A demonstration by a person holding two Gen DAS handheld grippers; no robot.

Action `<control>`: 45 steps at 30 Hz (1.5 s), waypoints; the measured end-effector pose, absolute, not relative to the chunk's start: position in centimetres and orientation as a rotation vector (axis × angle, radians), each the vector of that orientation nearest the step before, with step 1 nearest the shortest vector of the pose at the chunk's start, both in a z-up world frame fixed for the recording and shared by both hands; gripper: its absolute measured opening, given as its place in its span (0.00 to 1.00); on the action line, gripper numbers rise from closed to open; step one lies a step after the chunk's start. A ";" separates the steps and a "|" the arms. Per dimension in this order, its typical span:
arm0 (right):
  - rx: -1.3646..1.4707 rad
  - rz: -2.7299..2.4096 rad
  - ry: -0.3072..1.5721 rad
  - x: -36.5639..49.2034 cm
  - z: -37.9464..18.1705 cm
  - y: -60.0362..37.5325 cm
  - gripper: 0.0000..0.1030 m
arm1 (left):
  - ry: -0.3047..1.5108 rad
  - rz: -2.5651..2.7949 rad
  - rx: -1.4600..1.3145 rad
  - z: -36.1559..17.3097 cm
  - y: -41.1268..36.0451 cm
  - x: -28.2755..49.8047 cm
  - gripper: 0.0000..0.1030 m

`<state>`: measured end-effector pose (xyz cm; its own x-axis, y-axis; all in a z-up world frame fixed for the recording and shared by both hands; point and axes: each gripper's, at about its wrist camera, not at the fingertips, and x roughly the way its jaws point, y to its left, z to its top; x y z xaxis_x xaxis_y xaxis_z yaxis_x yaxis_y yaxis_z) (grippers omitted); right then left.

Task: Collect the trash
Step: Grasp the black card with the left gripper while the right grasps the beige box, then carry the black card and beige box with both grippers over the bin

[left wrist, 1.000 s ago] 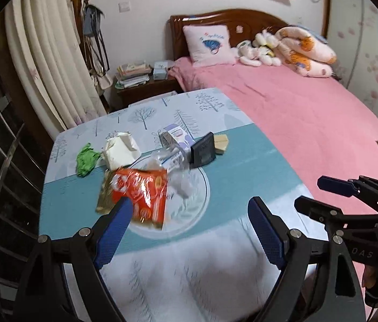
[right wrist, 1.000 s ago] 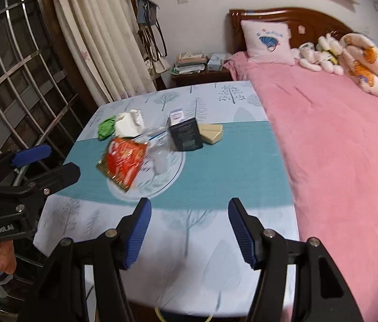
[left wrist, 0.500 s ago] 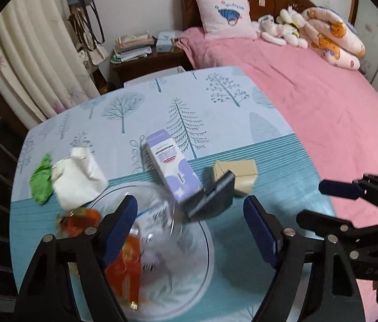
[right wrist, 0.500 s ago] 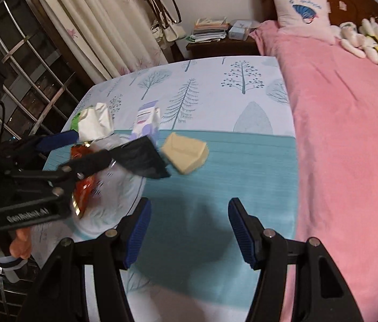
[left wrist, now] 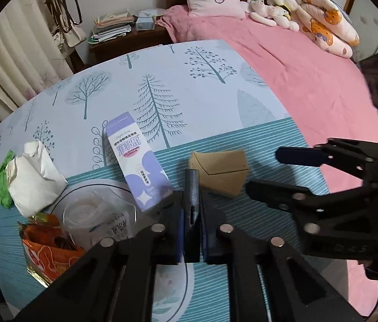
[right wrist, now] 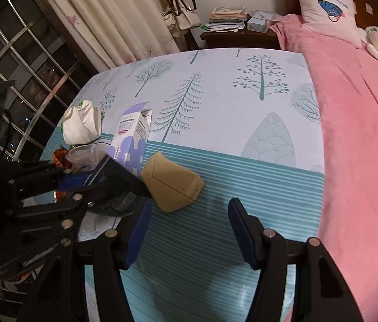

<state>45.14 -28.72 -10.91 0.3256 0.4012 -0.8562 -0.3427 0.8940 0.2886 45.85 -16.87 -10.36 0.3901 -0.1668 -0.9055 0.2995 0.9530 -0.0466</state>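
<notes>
Left hand-held gripper (left wrist: 191,222) clenched on dark flat box (left wrist: 191,193), right hand-held gripper (right wrist: 189,230) released, empty.

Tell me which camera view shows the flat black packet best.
The right wrist view: the black packet shows its broad face there, beside the tan box, with the left gripper shut on it. The left wrist view shows only its thin edge between the fingers.

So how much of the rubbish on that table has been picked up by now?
Nothing looks collected yet. In hand: the left gripper is shut on the dark flat packet. The right gripper is open and empty near the tan carton. Still on the table: the purple box, white crumpled paper, green wrapper, orange snack bag and clear plastic cup.
</notes>
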 end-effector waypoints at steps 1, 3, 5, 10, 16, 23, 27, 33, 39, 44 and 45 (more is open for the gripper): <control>0.058 0.492 1.142 45.3 -11.1 -28.6 0.58 | 1.130 -0.293 0.126 -10.2 -16.9 45.7 0.07; 0.057 0.492 1.142 45.5 -11.3 -28.4 0.58 | 1.122 -0.283 0.104 -9.8 -16.7 45.2 0.07; 0.058 0.492 1.137 45.6 -11.4 -28.3 0.58 | 1.111 -0.274 0.074 -9.3 -16.4 44.6 0.07; 0.009 0.494 1.117 46.0 -11.9 -27.0 0.58 | 1.096 -0.251 -0.004 -8.3 -15.3 44.0 0.07; -0.076 0.520 1.108 46.5 -12.6 -25.4 0.63 | 1.091 -0.219 -0.070 -7.8 -13.8 43.9 0.07; -0.158 0.524 1.058 45.9 -13.2 -24.4 0.63 | 1.091 -0.195 -0.111 -7.7 -12.7 43.5 0.07; -0.190 0.539 1.009 45.2 -13.3 -24.6 0.56 | 1.088 -0.190 -0.121 -7.6 -12.5 43.4 0.07; -0.127 0.564 0.985 44.4 -12.7 -26.0 0.54 | 1.078 -0.199 -0.130 -7.3 -12.5 43.1 0.07; -0.054 0.572 0.927 42.2 -10.0 -27.4 0.55 | 1.064 -0.225 -0.127 -6.3 -12.8 41.4 0.07; -0.012 0.565 0.893 39.1 -7.4 -28.0 0.55 | 1.052 -0.250 -0.130 -5.0 -12.6 38.9 0.07; 0.000 0.566 0.886 38.1 -6.7 -28.1 0.55 | 1.048 -0.257 -0.129 -4.6 -12.4 38.1 0.07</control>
